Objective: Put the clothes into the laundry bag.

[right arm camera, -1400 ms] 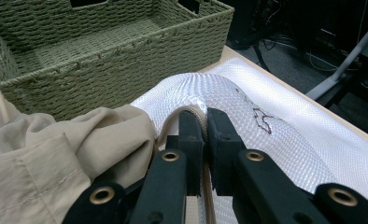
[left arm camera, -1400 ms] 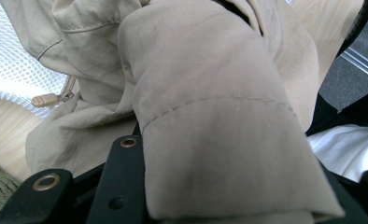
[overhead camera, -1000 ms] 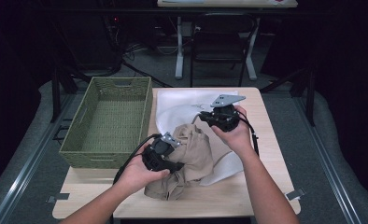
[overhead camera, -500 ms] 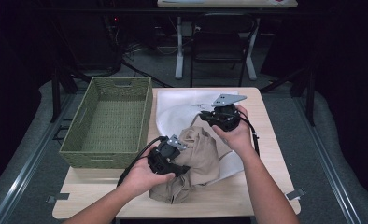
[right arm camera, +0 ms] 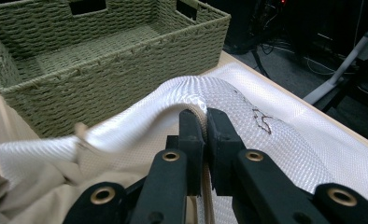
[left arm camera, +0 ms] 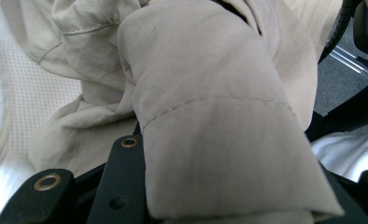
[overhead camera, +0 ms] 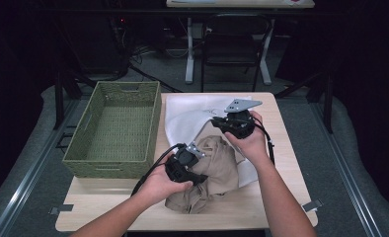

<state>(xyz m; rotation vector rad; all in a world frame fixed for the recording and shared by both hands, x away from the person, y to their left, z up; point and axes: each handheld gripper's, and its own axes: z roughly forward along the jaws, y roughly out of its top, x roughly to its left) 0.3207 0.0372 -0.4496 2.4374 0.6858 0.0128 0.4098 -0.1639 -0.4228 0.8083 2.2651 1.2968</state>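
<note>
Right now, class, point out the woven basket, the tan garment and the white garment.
woven basket (overhead camera: 114,129), high view, woven floor.
tan garment (left arm camera: 219,140), left gripper view, folded hem.
white garment (right arm camera: 266,135), right gripper view, mesh surface.

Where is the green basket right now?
In the high view, the green basket sits on the left part of the table, right beside the white garment. In the right gripper view it stands just behind that white cloth.
</note>
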